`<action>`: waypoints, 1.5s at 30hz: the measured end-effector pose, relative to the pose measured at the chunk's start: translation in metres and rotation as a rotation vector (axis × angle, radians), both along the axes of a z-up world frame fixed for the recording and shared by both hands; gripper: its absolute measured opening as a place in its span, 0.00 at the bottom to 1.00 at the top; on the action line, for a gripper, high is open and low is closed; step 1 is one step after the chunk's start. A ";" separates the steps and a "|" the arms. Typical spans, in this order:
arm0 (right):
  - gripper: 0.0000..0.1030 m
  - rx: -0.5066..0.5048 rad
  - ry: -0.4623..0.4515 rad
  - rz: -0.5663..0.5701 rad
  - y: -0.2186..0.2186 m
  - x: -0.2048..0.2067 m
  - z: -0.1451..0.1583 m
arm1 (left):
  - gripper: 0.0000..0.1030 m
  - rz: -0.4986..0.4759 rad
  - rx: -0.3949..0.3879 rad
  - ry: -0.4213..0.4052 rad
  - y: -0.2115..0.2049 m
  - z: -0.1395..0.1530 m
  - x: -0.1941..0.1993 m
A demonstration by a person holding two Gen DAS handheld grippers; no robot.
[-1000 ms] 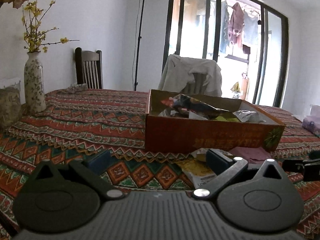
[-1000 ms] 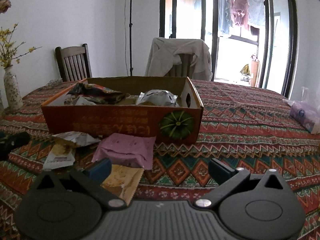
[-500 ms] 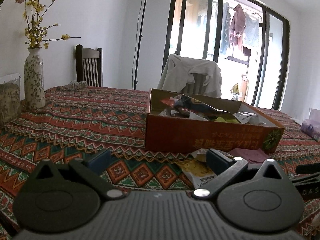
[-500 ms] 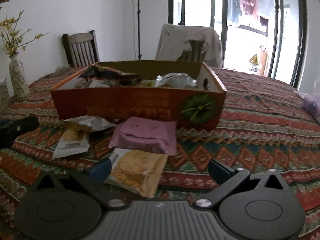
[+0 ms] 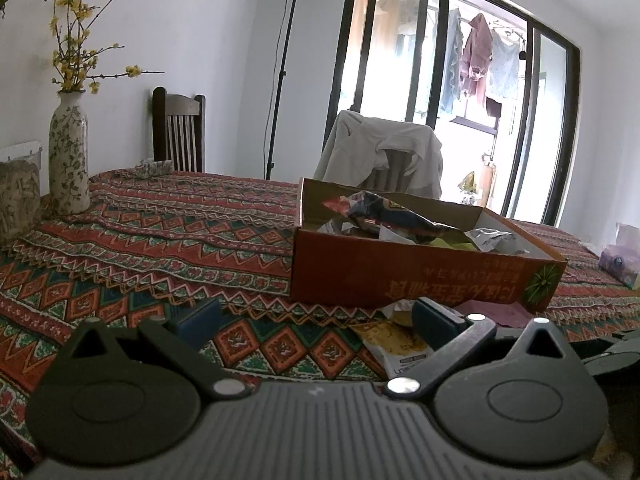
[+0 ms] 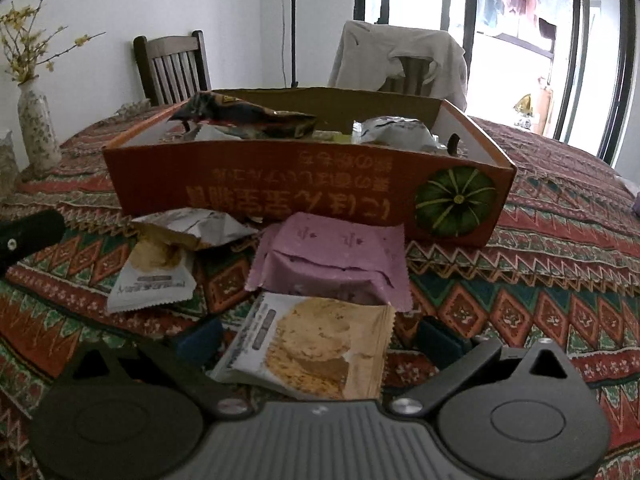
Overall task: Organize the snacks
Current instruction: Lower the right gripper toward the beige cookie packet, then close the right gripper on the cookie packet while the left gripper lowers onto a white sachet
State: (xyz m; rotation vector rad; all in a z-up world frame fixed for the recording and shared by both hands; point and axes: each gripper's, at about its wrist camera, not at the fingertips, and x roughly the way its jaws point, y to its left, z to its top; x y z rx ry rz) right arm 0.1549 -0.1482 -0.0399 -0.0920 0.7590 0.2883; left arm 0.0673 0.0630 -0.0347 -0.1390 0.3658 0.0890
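An orange cardboard box with a pumpkin print holds several snack bags, among them a dark one and a silver one. In front of it lie a purple packet, a white cracker packet and a biscuit packet. My right gripper is open, its fingers on either side of the biscuit packet. My left gripper is open over the cloth, left of the box, with a cracker packet by its right finger.
A patterned tablecloth covers the table. A floral vase with yellow twigs stands at the far left. Two chairs stand behind the table, one draped with a grey garment. A purple tissue pack lies at the right.
My right gripper has moved forward and down toward the packets, so the biscuit packet now lies between its fingers. The left gripper has barely shifted.
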 end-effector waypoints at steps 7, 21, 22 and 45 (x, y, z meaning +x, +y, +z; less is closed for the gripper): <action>0.96 0.015 -0.007 0.039 0.000 -0.001 0.000 | 1.00 0.007 -0.002 0.006 0.001 -0.001 0.000; 0.52 0.046 -0.133 0.062 -0.008 -0.025 0.013 | 1.00 0.019 -0.010 0.035 0.002 -0.002 0.004; 0.49 0.048 -0.139 0.065 -0.010 -0.027 0.014 | 1.00 0.020 -0.010 0.037 0.002 -0.002 0.004; 0.41 0.098 -0.353 -0.084 -0.080 -0.009 0.033 | 1.00 0.070 0.134 0.104 -0.017 -0.004 0.015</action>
